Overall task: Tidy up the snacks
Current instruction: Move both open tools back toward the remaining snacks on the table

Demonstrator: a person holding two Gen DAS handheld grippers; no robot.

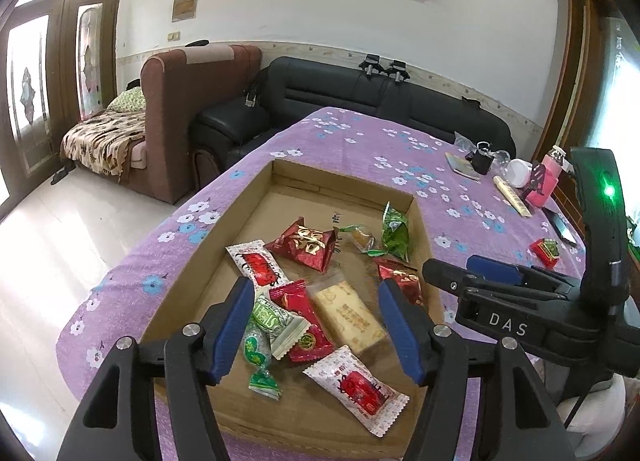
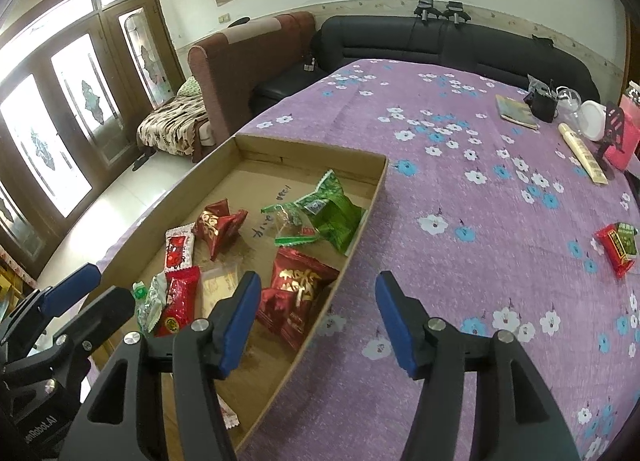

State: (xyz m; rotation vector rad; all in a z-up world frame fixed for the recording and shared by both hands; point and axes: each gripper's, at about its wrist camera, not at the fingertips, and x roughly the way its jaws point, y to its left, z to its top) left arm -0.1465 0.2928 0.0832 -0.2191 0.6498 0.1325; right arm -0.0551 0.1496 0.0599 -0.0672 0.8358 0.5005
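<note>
While most snacks sit in the shallow brown cardboard tray (image 2: 362,221), the red-and-green foil packet (image 2: 616,248) lies loose at two o'clock of the right claw (image 2: 316,319) (wide, empty; nearer arm).

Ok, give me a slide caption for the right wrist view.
Right gripper open above the cardboard tray's edge; wrapped snacks inside, one red-and-green snack packet left out on the purple floral tablecloth.

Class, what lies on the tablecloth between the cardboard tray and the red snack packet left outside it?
Only bare floral tablecloth separates the tray from the red snack packet, shown best in the right wrist view.
</note>
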